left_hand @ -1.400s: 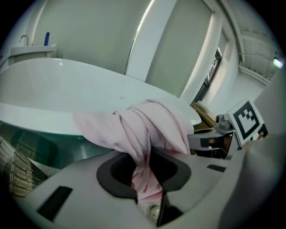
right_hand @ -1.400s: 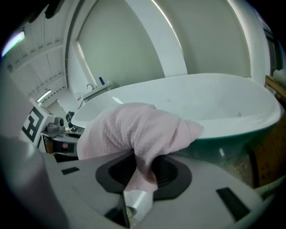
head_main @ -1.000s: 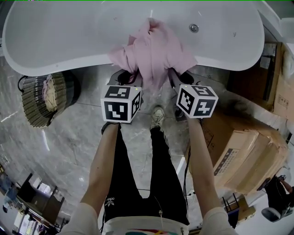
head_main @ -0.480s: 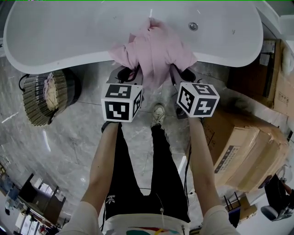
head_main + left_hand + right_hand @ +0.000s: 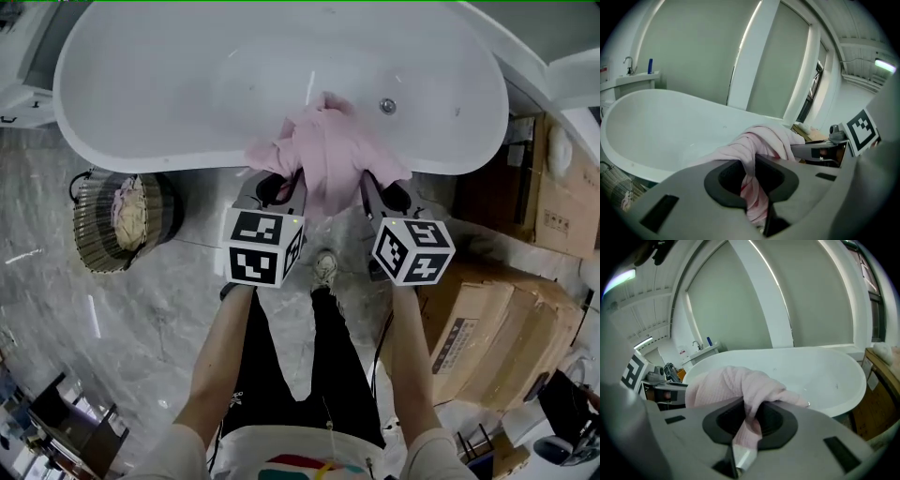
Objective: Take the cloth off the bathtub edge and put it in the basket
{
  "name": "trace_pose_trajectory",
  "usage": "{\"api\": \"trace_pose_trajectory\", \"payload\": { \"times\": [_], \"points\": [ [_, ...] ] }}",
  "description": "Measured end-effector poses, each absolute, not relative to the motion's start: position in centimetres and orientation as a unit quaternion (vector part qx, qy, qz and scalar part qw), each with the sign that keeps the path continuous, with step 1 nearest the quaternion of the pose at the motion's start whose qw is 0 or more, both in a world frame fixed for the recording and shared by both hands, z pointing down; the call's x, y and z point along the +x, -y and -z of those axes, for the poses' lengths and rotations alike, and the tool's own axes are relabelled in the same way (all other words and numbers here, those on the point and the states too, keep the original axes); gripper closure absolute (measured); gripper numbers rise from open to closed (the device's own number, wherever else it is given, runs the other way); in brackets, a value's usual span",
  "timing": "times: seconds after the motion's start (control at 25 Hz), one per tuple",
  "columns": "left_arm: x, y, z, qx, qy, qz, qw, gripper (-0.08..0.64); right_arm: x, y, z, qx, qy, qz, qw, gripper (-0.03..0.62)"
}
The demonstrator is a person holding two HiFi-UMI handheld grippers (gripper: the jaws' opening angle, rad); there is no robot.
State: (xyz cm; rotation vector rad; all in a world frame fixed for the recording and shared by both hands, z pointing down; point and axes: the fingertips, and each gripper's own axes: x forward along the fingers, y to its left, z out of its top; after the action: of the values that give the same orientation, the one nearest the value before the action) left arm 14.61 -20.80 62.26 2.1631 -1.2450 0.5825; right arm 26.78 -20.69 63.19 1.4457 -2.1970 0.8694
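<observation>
A pink cloth (image 5: 323, 150) hangs bunched between my two grippers, lifted over the near rim of the white bathtub (image 5: 169, 103). My left gripper (image 5: 283, 183) is shut on its left part, and pink folds (image 5: 754, 187) are pinched between the jaws. My right gripper (image 5: 380, 190) is shut on its right part, with cloth (image 5: 750, 423) squeezed in the jaw gap. The round wicker basket (image 5: 94, 230) stands on the floor at the left, below the tub, with a pale cloth (image 5: 128, 208) inside it.
Cardboard boxes (image 5: 497, 328) are stacked on the floor at the right, next to my right arm. The person's legs and a shoe (image 5: 324, 268) are under the grippers. The floor (image 5: 141, 328) is grey marble. A washbasin with a tap (image 5: 629, 65) stands beyond the tub's far end.
Both grippers have risen together with the pink cloth, which has come up off the tub's edge. The head view has shifted, so the tub and basket sit lower and more to the right.
</observation>
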Motion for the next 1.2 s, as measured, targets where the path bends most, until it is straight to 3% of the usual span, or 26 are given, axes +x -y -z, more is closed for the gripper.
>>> {"api": "trace_pose_trajectory", "payload": {
  "times": [0.4,0.68,0.92,1.2],
  "points": [
    [13.6,21.3,-41.3,0.826,0.498,-0.123,0.233,0.488,25.7,21.5,-41.2,0.531,0.814,-0.18,0.149,0.514],
    [13.2,18.6,-27.6,0.839,0.512,-0.092,0.157,0.488,25.3,18.5,-27.7,0.545,0.823,-0.124,0.108,0.514],
    [13.9,14.6,-20.6,0.841,0.532,-0.047,0.09,0.488,25.9,14.2,-20.9,0.554,0.828,-0.074,0.046,0.514],
    [15.4,11.8,-18.2,0.834,0.545,-0.019,0.079,0.487,27.3,11.5,-18.5,0.539,0.841,-0.045,0.022,0.514]
  ]
}}
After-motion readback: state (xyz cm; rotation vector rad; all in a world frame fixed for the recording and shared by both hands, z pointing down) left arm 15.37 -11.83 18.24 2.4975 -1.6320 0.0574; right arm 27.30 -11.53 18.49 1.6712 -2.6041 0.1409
